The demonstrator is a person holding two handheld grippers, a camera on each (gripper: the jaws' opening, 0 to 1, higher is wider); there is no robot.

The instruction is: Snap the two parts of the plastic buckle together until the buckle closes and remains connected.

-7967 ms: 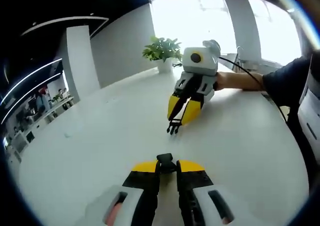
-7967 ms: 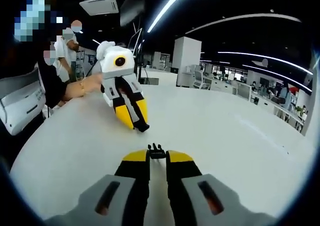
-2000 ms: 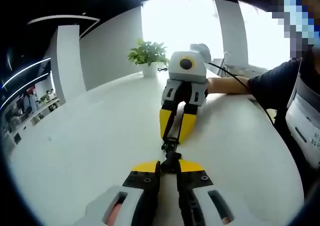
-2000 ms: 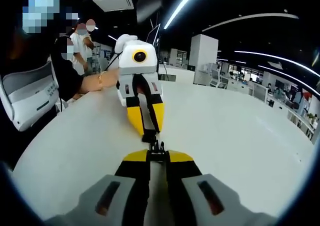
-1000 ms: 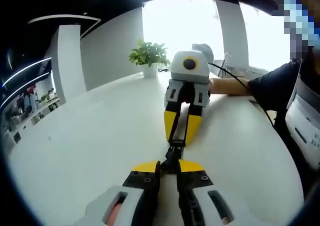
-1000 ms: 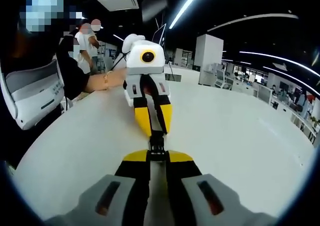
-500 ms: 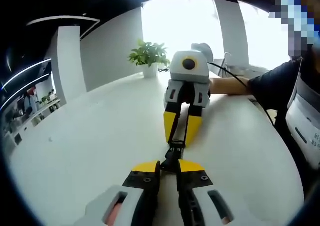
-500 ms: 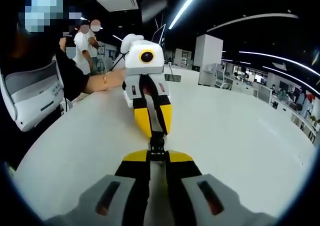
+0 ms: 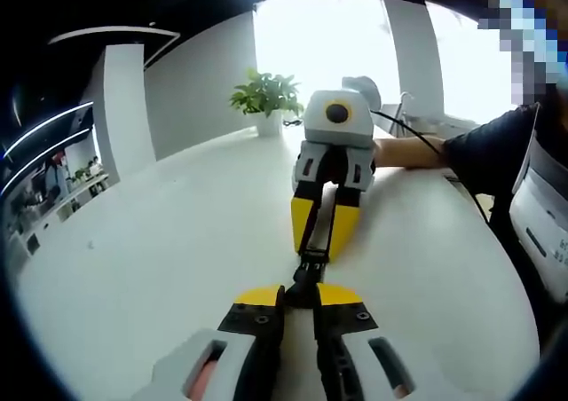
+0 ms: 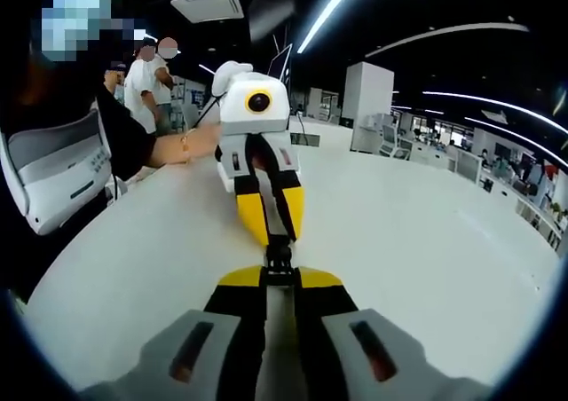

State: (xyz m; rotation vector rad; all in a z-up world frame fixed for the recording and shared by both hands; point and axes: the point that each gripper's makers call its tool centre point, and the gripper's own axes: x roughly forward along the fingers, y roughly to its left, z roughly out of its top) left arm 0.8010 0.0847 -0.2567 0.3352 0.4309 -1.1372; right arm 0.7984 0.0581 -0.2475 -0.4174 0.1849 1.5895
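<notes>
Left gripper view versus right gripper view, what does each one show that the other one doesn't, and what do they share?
The left gripper view has a potted plant at the table's far edge, in front of bright windows. The right gripper view has a dim open office with ceiling light strips and a person in a white shirt standing behind. Both share the white table, the left gripper and right gripper facing tip to tip, and the black buckle bridging them, its halves meeting.
</notes>
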